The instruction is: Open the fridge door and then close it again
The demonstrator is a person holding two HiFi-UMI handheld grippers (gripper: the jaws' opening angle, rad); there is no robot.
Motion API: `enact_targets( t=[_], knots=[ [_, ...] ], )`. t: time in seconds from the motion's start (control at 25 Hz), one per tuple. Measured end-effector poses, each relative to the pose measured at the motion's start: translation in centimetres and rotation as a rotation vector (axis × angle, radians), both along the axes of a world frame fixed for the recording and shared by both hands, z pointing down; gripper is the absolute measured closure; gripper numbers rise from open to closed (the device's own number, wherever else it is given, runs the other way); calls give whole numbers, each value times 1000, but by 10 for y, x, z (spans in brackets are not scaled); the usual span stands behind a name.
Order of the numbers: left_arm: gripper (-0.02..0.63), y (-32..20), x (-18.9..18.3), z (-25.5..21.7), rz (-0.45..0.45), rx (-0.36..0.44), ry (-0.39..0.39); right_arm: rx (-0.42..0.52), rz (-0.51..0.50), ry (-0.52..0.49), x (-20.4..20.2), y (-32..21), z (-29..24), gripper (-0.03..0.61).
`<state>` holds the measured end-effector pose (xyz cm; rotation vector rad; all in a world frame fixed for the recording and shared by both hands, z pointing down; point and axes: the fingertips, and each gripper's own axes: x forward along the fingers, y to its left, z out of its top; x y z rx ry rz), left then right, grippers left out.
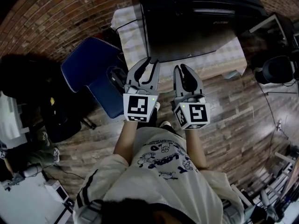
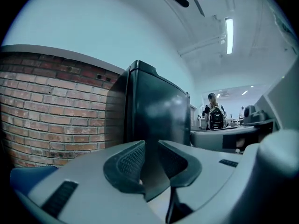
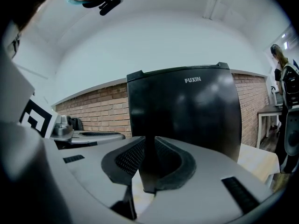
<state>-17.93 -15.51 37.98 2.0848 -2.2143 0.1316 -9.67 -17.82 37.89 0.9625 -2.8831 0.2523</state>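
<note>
The black fridge point(image 1: 196, 22) stands on a white-covered stand ahead of me, its door flush with the body. The left gripper view catches the fridge point(image 2: 154, 111) from its left corner; the right gripper view faces the fridge's point(image 3: 187, 111) lettered front. My left gripper point(image 1: 151, 60) hovers just before the fridge's front left corner, apart from it, and the left gripper point(image 2: 150, 160) is shut with nothing between the pads. Beside it, my right gripper point(image 1: 181, 68) points at the door front, also clear of it. The right gripper point(image 3: 148, 160) is shut and empty.
A blue chair point(image 1: 93, 73) stands close on the left, over a wooden floor. A brick wall point(image 2: 56, 111) runs behind the fridge. A white table point(image 3: 268, 118) and a black chair point(image 1: 275, 69) stand at the right. A person with a backpack point(image 2: 216, 115) stands far off.
</note>
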Motion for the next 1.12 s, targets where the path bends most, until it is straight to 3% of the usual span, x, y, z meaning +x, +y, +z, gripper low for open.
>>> enact_targets(
  t=[0.68, 1.12],
  knots=[
    [515, 27, 31, -18, -3, 31, -22, 14, 8, -7, 25, 23, -6, 511],
    [515, 35, 33, -22, -10, 41, -30, 21, 6, -7, 25, 30, -8, 511]
  ],
)
